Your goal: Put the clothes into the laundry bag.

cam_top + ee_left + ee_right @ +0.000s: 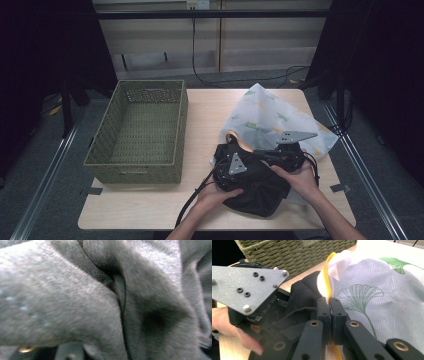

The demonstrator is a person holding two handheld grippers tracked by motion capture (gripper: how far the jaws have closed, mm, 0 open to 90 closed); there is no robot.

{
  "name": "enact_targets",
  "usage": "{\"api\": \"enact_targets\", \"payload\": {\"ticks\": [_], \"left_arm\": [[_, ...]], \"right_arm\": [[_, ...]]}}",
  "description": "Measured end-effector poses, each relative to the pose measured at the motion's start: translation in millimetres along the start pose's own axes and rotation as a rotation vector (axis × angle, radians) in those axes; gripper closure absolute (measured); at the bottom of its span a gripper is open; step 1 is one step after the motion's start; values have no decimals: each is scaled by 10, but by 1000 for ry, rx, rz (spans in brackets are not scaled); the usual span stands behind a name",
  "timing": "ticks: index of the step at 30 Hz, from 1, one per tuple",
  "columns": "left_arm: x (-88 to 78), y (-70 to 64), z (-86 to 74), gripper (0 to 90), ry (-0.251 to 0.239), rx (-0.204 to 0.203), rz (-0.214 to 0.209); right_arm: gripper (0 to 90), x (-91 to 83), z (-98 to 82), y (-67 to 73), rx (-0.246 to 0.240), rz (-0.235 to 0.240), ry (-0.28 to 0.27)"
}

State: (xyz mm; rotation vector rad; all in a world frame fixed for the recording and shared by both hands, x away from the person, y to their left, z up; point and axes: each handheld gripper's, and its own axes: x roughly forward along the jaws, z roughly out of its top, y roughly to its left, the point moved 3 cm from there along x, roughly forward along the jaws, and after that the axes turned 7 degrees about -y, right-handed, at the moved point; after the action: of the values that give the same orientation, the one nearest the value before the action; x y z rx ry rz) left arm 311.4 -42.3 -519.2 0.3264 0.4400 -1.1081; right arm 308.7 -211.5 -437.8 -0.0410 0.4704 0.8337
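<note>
Black garment (257, 187) bunched at the table's (150, 210) near edge, roughly 5 o'clock from the green wicker basket (137, 132); half over the mouth of the white leaf-print mesh bag (272, 117), which lies at 1 o'clock from it; right gripper (329, 315) pinched tight on the bag's yellow-trimmed rim (327, 277), pads pressed together on it; left gripper (235, 165) buried nose-down in the garment, its own camera sees grey-black folds (75, 315) up close; can't tell whether its jaws grip the cloth; both hands rest on the garment.
</note>
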Motion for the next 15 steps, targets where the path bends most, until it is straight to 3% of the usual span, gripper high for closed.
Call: {"api": "enact_targets", "payload": {"ticks": [6,10,15], "left_arm": [[-115,121,72,687,-95,-137,-44],[-268,191,165,699,-182,-198,-60],[-445,291,311,723,-253,-239,-34]], "right_arm": [[882,-66,78,-6,-3,0,-32],[882,-106,133,-9,-10,-8,-50],[883,-117,177,21,-19,-7,-61]]}}
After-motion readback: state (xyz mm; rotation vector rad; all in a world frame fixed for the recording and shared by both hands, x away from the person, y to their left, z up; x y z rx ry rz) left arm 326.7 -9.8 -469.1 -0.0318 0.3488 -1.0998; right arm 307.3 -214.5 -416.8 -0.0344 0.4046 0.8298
